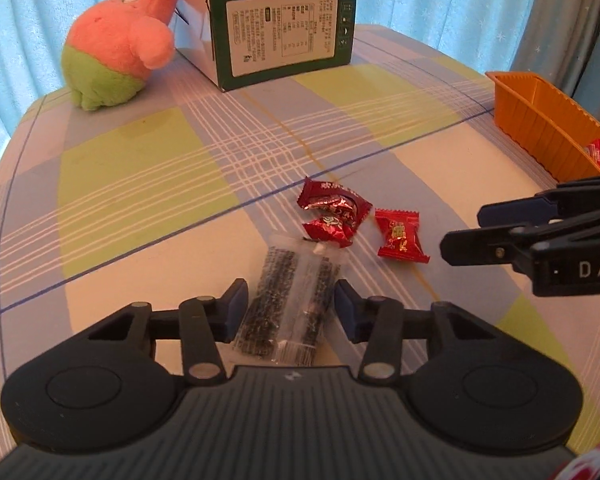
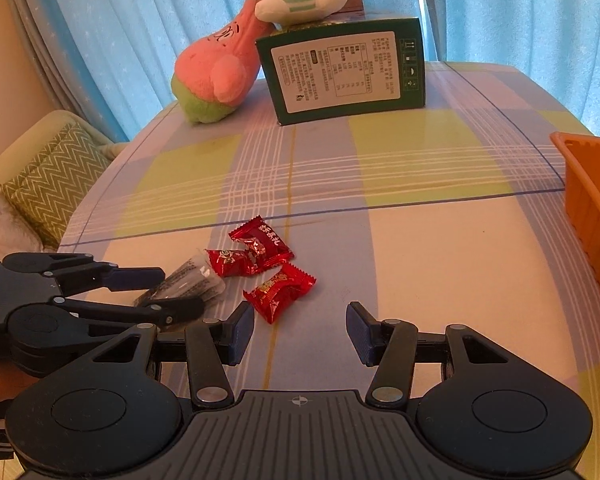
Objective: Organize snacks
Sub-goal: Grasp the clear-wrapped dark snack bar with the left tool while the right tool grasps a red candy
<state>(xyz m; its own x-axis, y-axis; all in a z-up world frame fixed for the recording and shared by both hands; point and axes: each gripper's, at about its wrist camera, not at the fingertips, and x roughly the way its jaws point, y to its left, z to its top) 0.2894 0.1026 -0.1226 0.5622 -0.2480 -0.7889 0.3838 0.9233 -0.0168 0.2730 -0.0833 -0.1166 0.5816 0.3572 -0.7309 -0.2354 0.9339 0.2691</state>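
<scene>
The clear packet (image 1: 288,312), just beside the red candies (image 1: 332,216), looks light, crinkly and slippery, so the left gripper (image 1: 290,308), straddling its middle without quite pinching, is well placed; the right gripper (image 2: 300,332) gapes empty.

right claw (image 1: 460,230): "DAS" | green box (image 1: 284,36) label: print unreadable

Home, likely a living room — blue curtains (image 2: 100,40) behind a desk (image 2: 440,240) in a plaid cloth, plush toys (image 2: 216,76) leaning on a green carton (image 2: 340,72), and a sofa or armchair with a zigzag cushion (image 2: 56,184) off to the side — wrapped candies (image 2: 278,292) loose on the cloth
</scene>
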